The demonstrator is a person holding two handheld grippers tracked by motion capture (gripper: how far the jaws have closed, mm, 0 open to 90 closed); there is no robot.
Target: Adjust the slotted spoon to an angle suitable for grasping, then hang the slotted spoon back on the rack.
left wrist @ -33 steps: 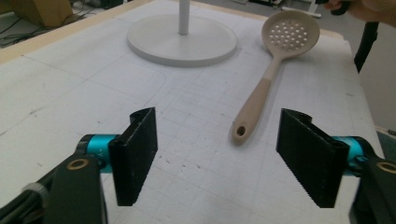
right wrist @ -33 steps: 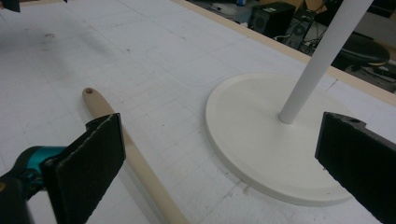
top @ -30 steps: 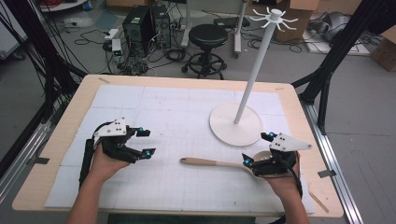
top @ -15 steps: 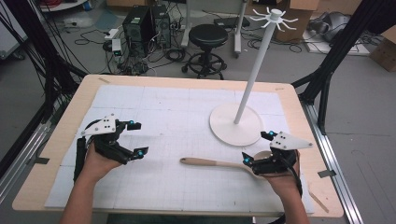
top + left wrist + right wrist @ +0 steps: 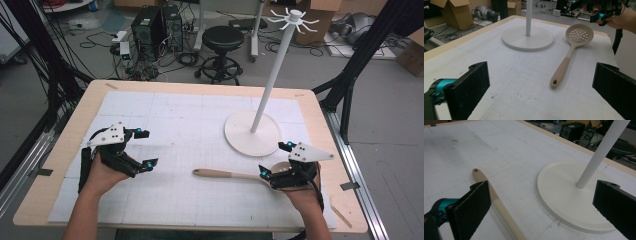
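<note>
Left gripper [image 5: 142, 148]: jaws have just been opening and now stand wide apart, nothing between them. Right gripper [image 5: 274, 160]: jaws wide apart, gripping nothing. The spoon [image 5: 235, 174] lies flat on the table [image 5: 60, 150]; in the right gripper view its handle [image 5: 496, 202] passes just beside the left-hand jaw, untouched. In the left gripper view the spoon's slotted head [image 5: 579, 35] lies well ahead of the jaws. Beyond both grippers stands the stand [image 5: 252, 132], its base just past the spoon.
</note>
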